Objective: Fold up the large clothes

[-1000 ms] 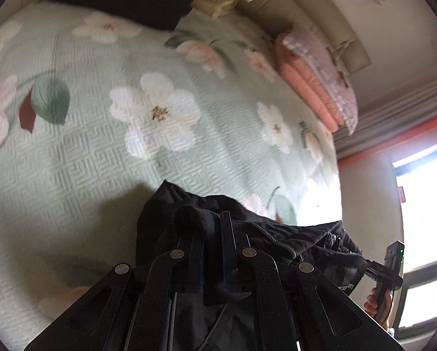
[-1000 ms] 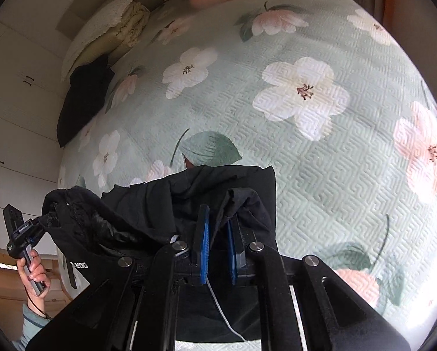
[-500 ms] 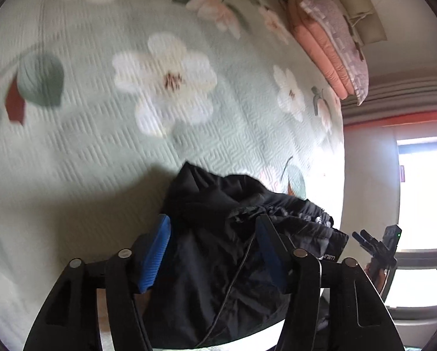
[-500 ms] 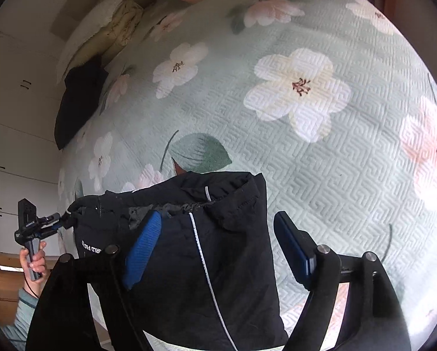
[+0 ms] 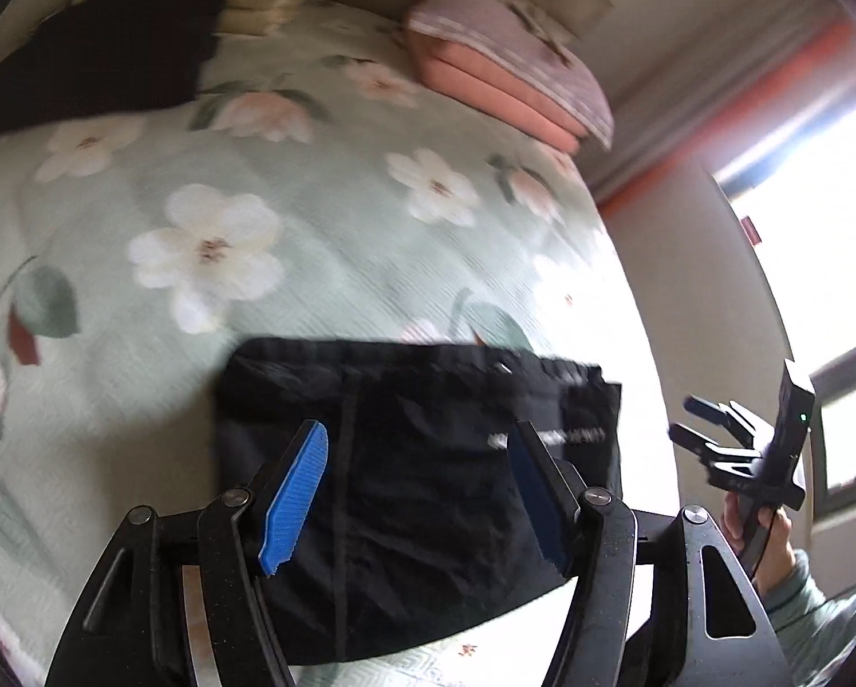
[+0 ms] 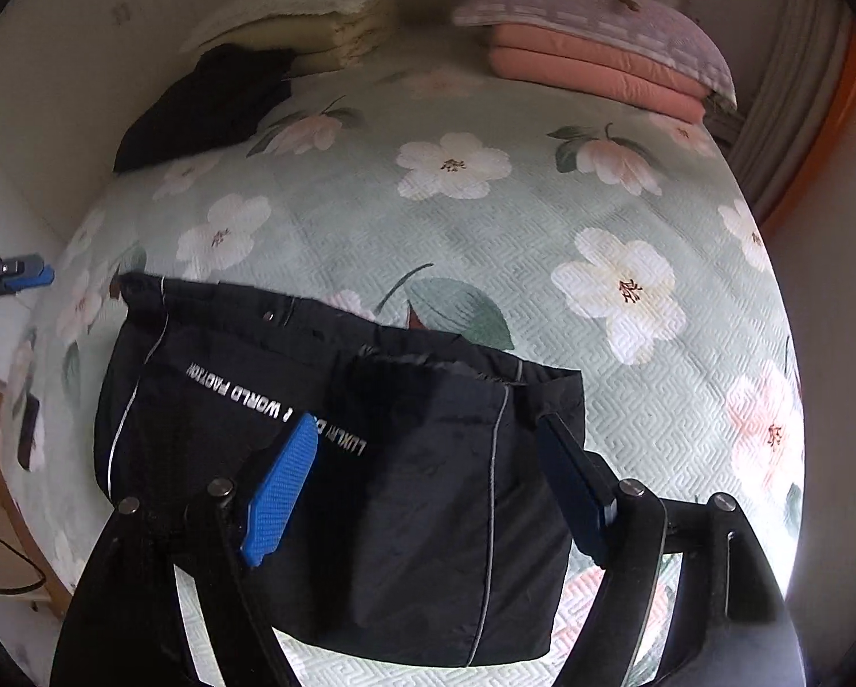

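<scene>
Left gripper (image 5: pixel 416 492): your jaws are spread wide, nothing held; right gripper (image 6: pixel 428 492) likewise. Black jacket (image 6: pixel 336 446) lies folded on the floral bedspread (image 6: pixel 542 240), near edge, between both fingers' reach. Likely released to let the fold settle.

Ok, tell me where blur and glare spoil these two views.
Left wrist view: motion blur smears the floral bedspread and the black garment, and the window is blown out white. Right wrist view: sharper, the garment's lettering is readable, with only a bright patch at the bed's lower right edge.
</scene>
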